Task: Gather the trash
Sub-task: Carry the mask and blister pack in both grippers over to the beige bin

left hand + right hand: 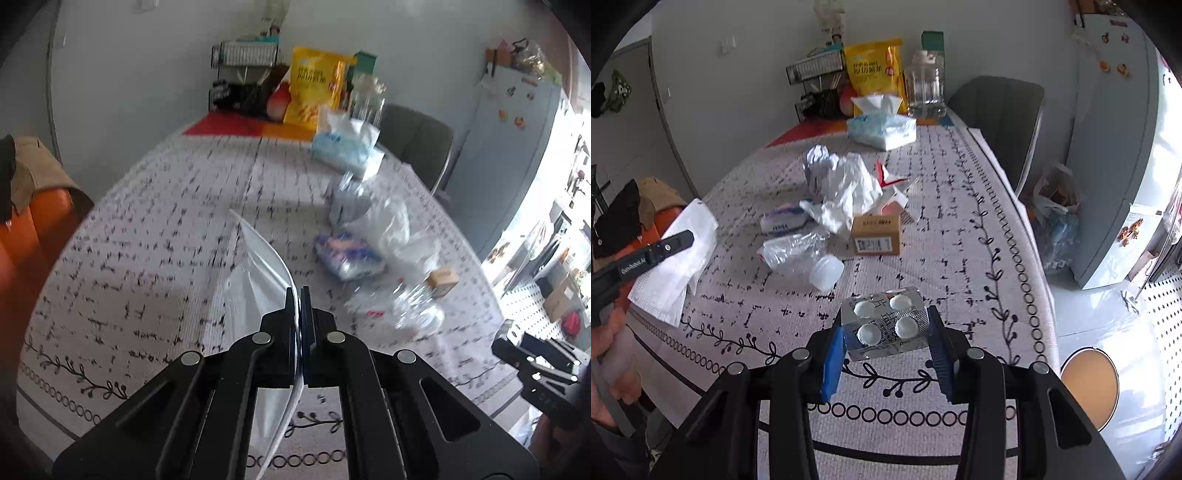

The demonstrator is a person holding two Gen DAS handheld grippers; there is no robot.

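Trash: a blister pack (886, 325), a crushed clear bottle (798, 254), a small cardboard box (875, 234), a crumpled white wrapper (846, 192) and a blue-and-white packet (783, 221) make up the litter on the table (960, 221).
Blister pack: silver foil with 4 round white bubbles, lifted just above the cloth near the table's front edge.
Right gripper (886, 347): clamped on the blister pack, 1 blue pad (833, 363) pressing each side.
Left gripper (298, 295): jaws pinched tight on the rim of a clear plastic bag (258, 266).
Plastic bag: hangs from the left gripper over the front left part of the table; in the right wrist view it shows as a white sheet at the left edge.
Pile: bottle, box, wrapper and packet lie close together mid-table, the box just right of the bottle.
Far end: a tissue pack (882, 129), a yellow snack bag (873, 70) and a glass jar (925, 86) stand by the wall.
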